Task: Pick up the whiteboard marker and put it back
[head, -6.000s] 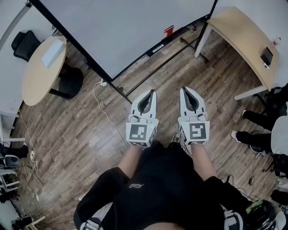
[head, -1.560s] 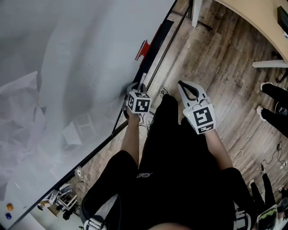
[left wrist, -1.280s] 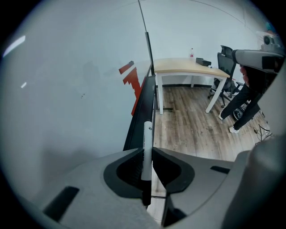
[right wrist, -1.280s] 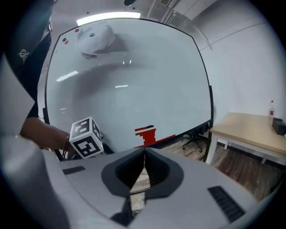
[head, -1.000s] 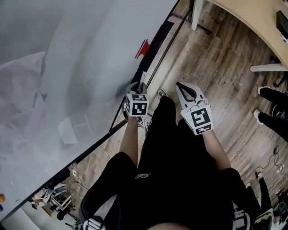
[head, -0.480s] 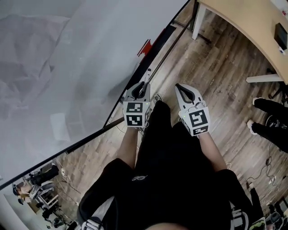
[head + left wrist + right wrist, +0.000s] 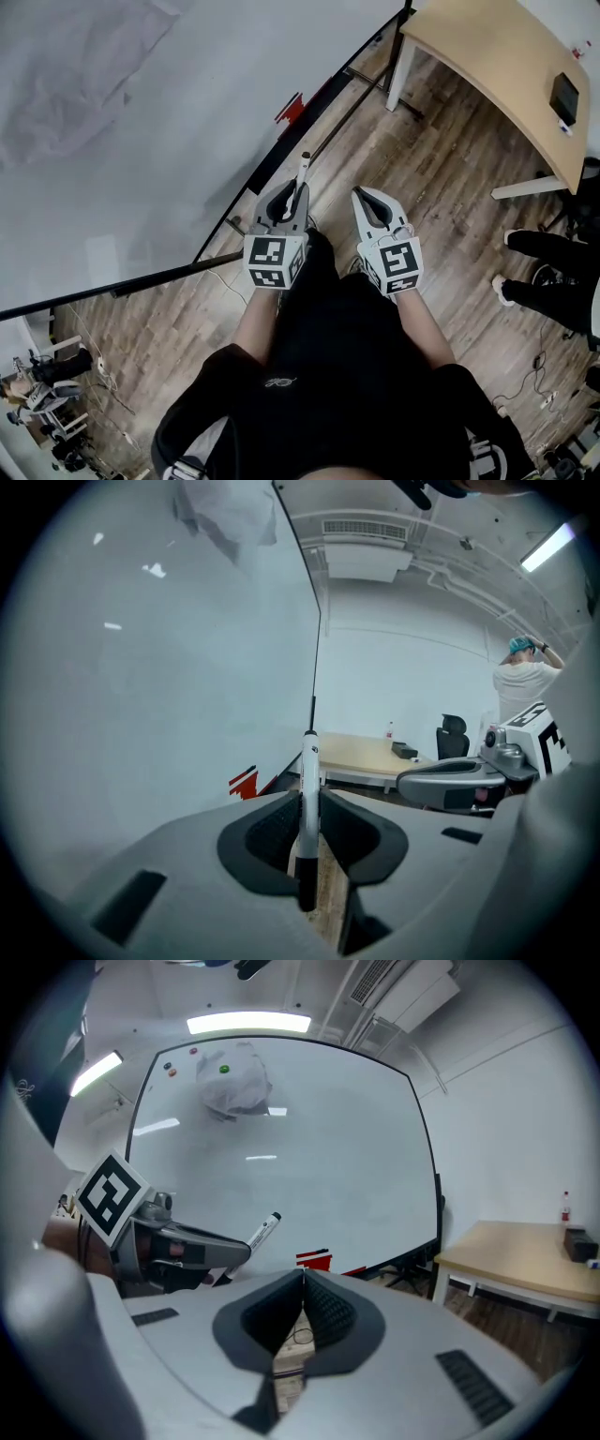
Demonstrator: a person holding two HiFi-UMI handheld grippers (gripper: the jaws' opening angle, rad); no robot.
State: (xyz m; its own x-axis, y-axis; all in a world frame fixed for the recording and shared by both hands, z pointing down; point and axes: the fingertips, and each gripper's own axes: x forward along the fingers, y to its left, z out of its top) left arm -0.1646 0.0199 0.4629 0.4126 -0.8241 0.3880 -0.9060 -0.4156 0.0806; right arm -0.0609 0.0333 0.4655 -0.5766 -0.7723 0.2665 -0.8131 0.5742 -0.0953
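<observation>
The whiteboard marker (image 7: pixel 302 172) is white with a black cap and sticks out forward from between the jaws of my left gripper (image 7: pixel 296 191). In the left gripper view the marker (image 7: pixel 307 789) stands upright, pinched between the dark pads, with my left gripper (image 7: pixel 308 797) shut on it. It is held in the air beside the whiteboard (image 7: pixel 141 131), above the black tray (image 7: pixel 314 108) along its lower edge. My right gripper (image 7: pixel 359 195) hangs beside it, jaws together and empty (image 7: pixel 302 1279). The right gripper view shows the marker (image 7: pixel 263 1230) from the side.
A red eraser (image 7: pixel 290 106) sits on the tray. A wooden table (image 7: pixel 497 66) with a black device (image 7: pixel 564 94) stands at the right. Another person's feet (image 7: pixel 525 248) are at the right edge. A crumpled white cloth (image 7: pixel 232 1077) hangs on the board.
My left gripper has risen away from the tray with the marker in its jaws and tilted up to near level. The right gripper rose slightly. The head view has pulled back from the board.
</observation>
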